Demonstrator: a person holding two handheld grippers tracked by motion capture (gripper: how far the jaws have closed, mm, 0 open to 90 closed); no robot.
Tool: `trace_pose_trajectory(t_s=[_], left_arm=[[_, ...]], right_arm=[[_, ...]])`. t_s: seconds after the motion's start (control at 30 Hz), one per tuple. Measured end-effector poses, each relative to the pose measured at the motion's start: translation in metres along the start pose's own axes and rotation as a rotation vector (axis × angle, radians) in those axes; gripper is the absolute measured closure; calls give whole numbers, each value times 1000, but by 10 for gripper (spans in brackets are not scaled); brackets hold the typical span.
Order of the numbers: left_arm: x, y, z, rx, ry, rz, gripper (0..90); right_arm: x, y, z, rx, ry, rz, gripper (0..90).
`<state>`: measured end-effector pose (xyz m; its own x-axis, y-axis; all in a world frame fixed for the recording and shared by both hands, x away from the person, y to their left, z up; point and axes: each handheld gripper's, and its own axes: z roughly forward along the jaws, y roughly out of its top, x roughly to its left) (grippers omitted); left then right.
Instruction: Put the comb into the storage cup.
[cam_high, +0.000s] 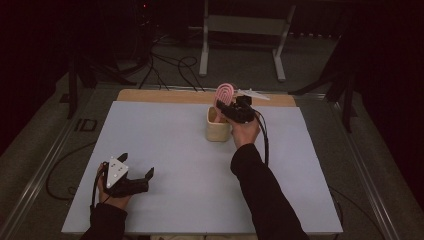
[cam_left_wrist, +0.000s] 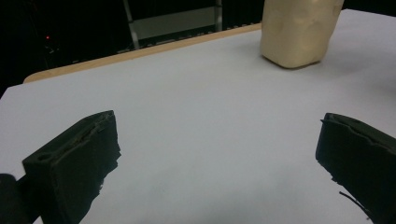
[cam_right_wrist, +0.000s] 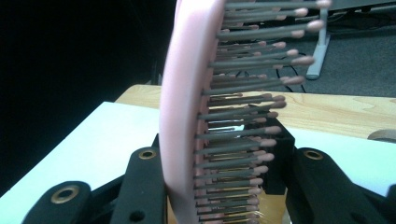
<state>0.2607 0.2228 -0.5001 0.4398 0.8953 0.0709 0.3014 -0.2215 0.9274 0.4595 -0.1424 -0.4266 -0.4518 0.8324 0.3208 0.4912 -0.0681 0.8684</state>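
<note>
At the far side of the table, the right gripper (cam_high: 231, 111) holds a pink hairbrush (cam_high: 224, 93) tight between its two black jaws. In the right gripper view the hairbrush (cam_right_wrist: 180, 116) stands almost straight up, with its smooth pink back against one jaw and its grey bristles with pink tips pointing toward the other jaw. The brush head sticks up above the gripper. Right under the gripper and the brush sits a cream cup (cam_high: 218, 128), and the low end of the brush seems to reach down to its open top, but I cannot tell if it is inside. The cup stands on a big white sheet (cam_high: 175, 150) that covers the wooden table (cam_high: 150, 96). Well apart from all this, near the front left corner of the sheet, the left gripper (cam_high: 136, 175) rests low with its jaws spread wide and nothing between them. In the left gripper view the cup (cam_left_wrist: 299, 32) is far ahead.
</note>
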Motion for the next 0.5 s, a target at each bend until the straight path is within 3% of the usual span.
trace_pose_trajectory(t_s=[0.5], left_arm=[[0,0,0,0,1,0,2]], right_arm=[[-5,-2,3,1,0,24,619]])
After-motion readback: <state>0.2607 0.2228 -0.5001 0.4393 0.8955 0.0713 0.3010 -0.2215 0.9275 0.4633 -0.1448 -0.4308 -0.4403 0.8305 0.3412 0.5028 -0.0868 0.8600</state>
